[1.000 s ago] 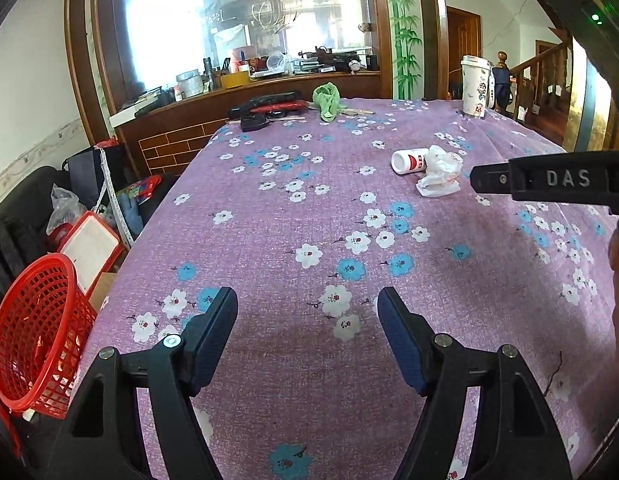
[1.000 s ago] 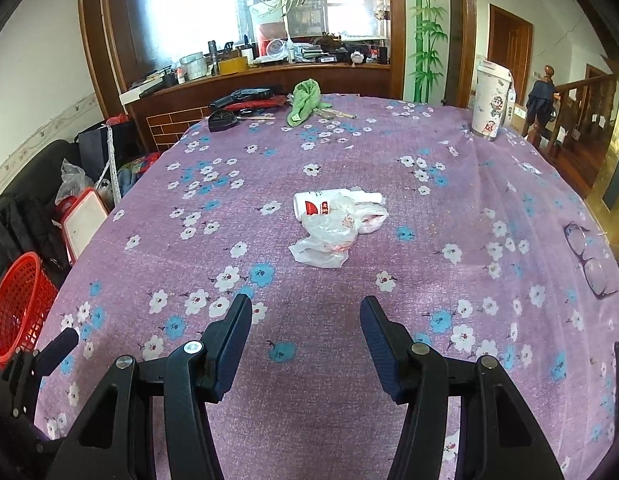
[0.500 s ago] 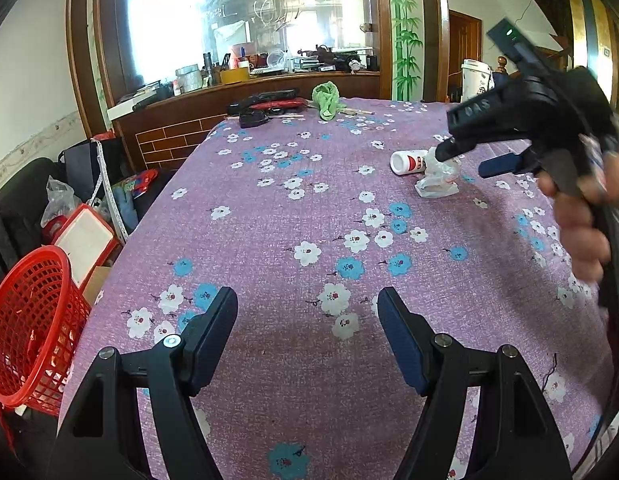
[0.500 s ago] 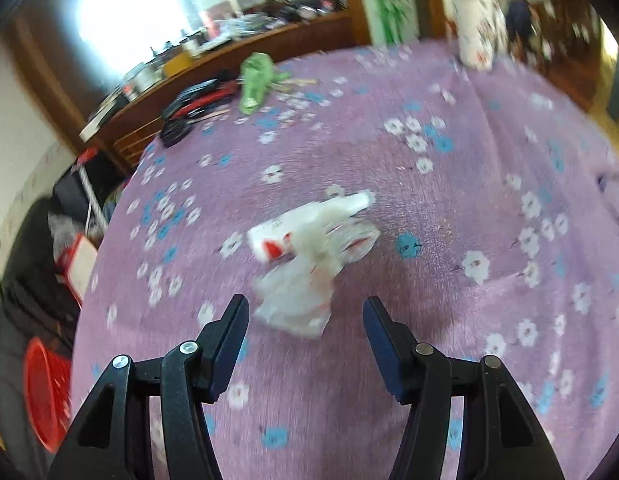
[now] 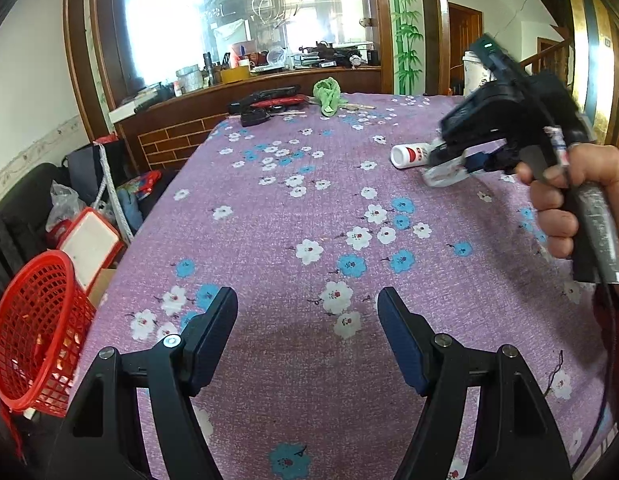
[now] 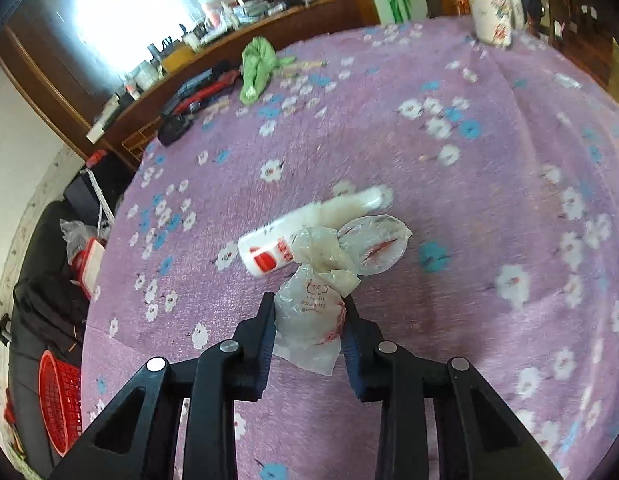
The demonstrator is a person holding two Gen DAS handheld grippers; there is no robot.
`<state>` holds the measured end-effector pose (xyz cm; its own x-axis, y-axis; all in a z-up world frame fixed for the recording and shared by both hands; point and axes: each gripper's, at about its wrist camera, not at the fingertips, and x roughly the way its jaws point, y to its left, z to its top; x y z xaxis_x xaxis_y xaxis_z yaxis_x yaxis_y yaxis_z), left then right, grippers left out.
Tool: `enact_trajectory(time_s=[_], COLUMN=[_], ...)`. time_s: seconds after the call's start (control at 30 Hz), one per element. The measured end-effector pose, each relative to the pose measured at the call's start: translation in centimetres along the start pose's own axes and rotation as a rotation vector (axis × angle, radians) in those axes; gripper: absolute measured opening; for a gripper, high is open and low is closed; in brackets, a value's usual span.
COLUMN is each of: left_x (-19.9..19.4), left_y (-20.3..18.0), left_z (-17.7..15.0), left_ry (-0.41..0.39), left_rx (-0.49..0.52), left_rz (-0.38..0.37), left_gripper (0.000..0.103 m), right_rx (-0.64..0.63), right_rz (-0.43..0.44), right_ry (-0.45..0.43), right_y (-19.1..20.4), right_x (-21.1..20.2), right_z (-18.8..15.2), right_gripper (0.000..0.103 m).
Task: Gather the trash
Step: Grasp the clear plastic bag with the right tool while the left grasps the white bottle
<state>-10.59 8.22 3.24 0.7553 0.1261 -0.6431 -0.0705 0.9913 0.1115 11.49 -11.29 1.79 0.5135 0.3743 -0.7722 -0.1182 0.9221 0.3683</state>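
Observation:
A crumpled clear plastic bag (image 6: 315,308) with red print lies on the purple flowered tablecloth (image 6: 469,320), against a white bottle (image 6: 285,242) with a red label lying on its side. My right gripper (image 6: 309,312) has its two fingers around the near end of the bag, touching it on both sides. In the left wrist view the right gripper (image 5: 449,164) sits on the bag (image 5: 443,174) next to the bottle (image 5: 409,155). My left gripper (image 5: 307,320) is open and empty above the near part of the table. A red mesh basket (image 5: 31,332) stands left of the table, below its edge.
A green cloth (image 5: 327,94), a black and red tool (image 5: 269,100) lie at the table's far end. A tall white printed cup (image 6: 491,0) stands at the far right. Bags and a red-framed box (image 5: 89,240) sit on the floor left.
My right gripper has moved forward and down to the bag, and its fingers have narrowed around it. My left gripper has stayed in place, open.

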Motion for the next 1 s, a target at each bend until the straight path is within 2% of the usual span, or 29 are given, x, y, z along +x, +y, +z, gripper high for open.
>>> enact_trajectory(time_s=[0.1,0.27,0.37,0.47,0.5,0.6,0.73,0.87,1.0], left_x=[-0.3,-1.4,-1.8,-1.1,-0.7,2.4,7.5,12.1,14.1], left_y=[-0.6,-3.1,-4.9,-6.7,-7.2,-9.2,-11.1,-12.7,-13.9], left_z=[0.6,3.2,5.9,9.6,10.4,13.3,15.5,15.8,15.7], left_ry=[0.009,0.009,0.009,0.035,0.036,0.057,0.106,0.161,0.15], left_rx=[0.01,0.086,0.129,0.147,0.156,0.21,0.264,0.35,0.421], left_rz=[-0.007,-0.038,-0.085,-0.182,-0.191,-0.183,-0.187,-0.21,-0.209], left_gripper=[0.071,0.071,0.071,0.071,0.071,0.071,0.071,0.071,0.069], right_rx=[0.012,0.058,0.084,0.118,0.143,0.195,0.24,0.245,0.242], right_rz=[-0.011,-0.01,-0.001,0.006,0.006,-0.011,-0.023,-0.042,-0.051], right_ry=[-0.065,-0.121,-0.144,-0.147,-0.15,-0.159,-0.17,-0.184,-0.187], right_y=[-1.8,-4.7,-5.7,-6.6,-7.1,-8.4,-9.4,-9.6,-9.4], right_x=[-1.8,-3.0,-3.5,-3.7,-3.8,-4.1,-4.5,-4.7,-4.8], right_z=[0.4,1.0,1.5,1.8,1.9,2.0,2.2,2.2,2.3], right_gripper=[0.032,0.032,0.032,0.032,0.032,0.032,0.032,0.032,0.032])
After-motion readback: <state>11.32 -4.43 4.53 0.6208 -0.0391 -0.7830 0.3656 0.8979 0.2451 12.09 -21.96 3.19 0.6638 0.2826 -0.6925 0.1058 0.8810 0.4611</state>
